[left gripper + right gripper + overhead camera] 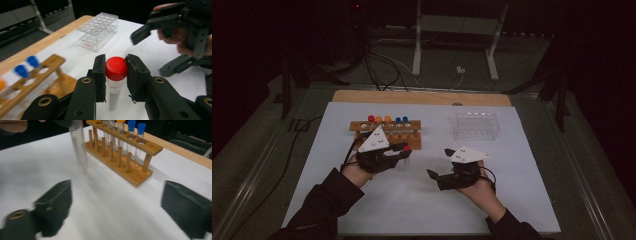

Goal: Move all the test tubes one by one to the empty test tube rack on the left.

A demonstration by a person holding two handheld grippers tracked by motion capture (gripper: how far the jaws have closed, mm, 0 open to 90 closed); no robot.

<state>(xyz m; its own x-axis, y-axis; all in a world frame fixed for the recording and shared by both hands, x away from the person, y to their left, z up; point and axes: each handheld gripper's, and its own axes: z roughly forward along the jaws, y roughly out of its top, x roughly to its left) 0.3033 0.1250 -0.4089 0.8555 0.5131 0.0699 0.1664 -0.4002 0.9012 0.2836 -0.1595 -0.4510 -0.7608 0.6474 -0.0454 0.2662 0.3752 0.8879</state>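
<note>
Pinching the light, slick red-capped tube [115,82] just under its cap with my left gripper [115,75], I keep my right gripper [115,207] spread, the wooden rack [120,152] nearby.

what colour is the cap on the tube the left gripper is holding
Red: the clear plastic tube's screw cap sits between the left gripper's fingers, clearest in the left gripper view.

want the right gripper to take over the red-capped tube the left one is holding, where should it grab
Probably the clear body below the cap. The left gripper is shut on the red-capped tube at its cap, and the tube hangs upright with its lower body bare. The right gripper is open; bring it in level from its own side, jaws either side of the body, under the left jaws.
</note>
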